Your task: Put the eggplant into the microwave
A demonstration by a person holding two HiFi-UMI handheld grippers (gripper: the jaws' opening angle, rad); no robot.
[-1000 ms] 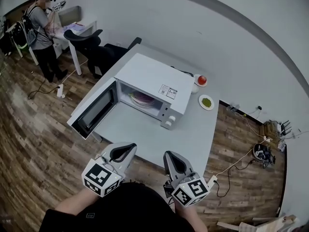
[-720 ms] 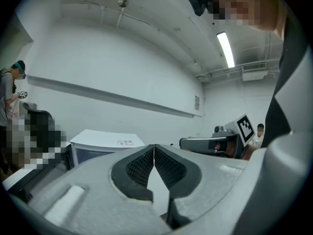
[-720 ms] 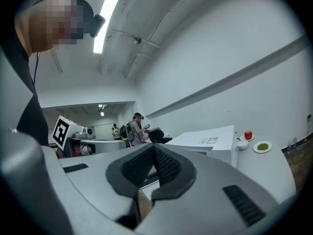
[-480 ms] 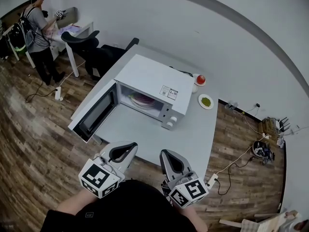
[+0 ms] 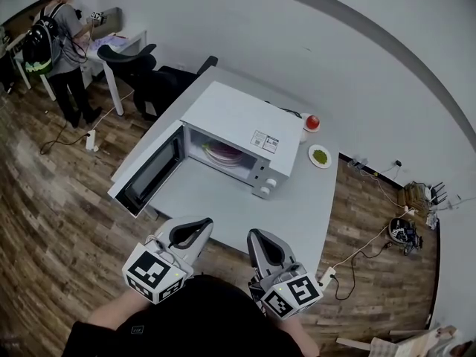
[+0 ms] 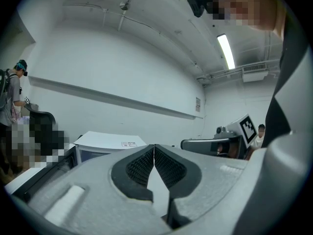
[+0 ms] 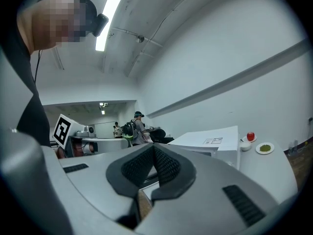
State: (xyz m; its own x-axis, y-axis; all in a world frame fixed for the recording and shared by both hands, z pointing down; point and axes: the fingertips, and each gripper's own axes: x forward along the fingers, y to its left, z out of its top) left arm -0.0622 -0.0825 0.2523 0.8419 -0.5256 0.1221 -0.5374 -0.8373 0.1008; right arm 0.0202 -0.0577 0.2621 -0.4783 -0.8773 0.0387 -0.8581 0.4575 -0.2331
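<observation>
Head view has both tools drawn back close to the person's body, at 6 o'clock from the microwave point(image 5: 238, 121), which suggests neither is working at this moment. The left gripper point(image 5: 199, 224) has its fingers pressed together with nothing between them, and the right gripper point(image 5: 256, 236) is the same, empty with its tips touching. The microwave door point(image 5: 149, 171) hangs wide open toward 8 o'clock, leaving the cavity free to reach from the front. Inside, on a plate point(image 5: 232, 160), lies a purplish shape that I take to be the eggplant point(image 5: 222, 152), though it is too small to be sure; no eggplant shows elsewhere on the tabletop point(image 5: 223, 207). If so, the placing looks done. A red fruit point(image 5: 312, 123) and a green dish point(image 5: 320, 156) sit at 3 o'clock of the microwave, well apart from the fingers.
</observation>
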